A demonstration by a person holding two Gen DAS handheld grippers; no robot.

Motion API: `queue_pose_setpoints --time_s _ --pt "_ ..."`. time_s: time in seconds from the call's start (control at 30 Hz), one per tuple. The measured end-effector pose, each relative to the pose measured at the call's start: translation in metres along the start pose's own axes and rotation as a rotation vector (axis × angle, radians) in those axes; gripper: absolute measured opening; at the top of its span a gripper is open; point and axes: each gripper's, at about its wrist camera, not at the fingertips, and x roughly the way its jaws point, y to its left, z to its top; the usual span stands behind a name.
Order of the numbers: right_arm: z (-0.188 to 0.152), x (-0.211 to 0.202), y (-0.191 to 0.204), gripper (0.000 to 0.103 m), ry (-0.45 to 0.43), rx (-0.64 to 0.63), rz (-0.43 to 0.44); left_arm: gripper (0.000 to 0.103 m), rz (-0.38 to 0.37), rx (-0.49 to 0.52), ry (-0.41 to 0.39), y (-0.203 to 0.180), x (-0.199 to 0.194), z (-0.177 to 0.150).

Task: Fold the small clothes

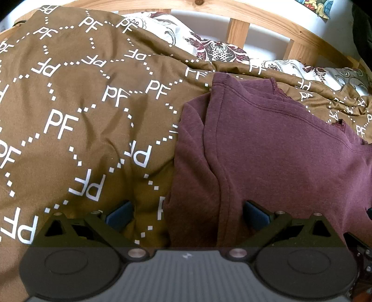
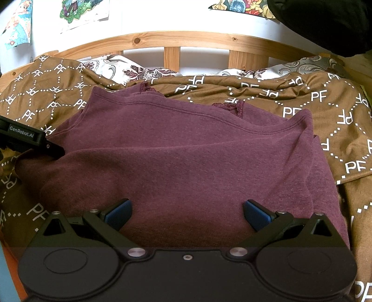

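Observation:
A maroon top (image 2: 181, 151) with lace trim lies folded on the brown bedspread (image 2: 325, 109). In the left wrist view the maroon top (image 1: 267, 151) fills the right half, with its left edge folded over. My left gripper (image 1: 188, 213) is open and empty, its blue pads astride the garment's left edge. My right gripper (image 2: 187, 213) is open and empty, low over the near part of the garment. The left gripper's black body (image 2: 25, 139) shows at the garment's left edge in the right wrist view.
The brown bedspread (image 1: 81, 116) printed with white "PF" letters covers the bed. Floral pillows (image 2: 139, 69) lie at the far side against a wooden slatted headboard (image 2: 172, 44). Posters hang on the white wall (image 2: 162, 16). A dark object (image 2: 325, 23) hangs at top right.

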Motion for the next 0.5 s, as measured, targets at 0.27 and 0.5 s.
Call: queue_pose_setpoints --time_s 0.27,0.5 --pt "-0.0001 0.0 -0.0003 0.102 0.0 0.0 0.0 0.103 0.005 0.002 -0.005 -0.0004 0.0002 -0.0002" --pt "-0.0004 0.0001 -0.0005 0.102 0.0 0.0 0.0 0.102 0.005 -0.003 -0.006 -0.0019 -0.0006 -0.0005"
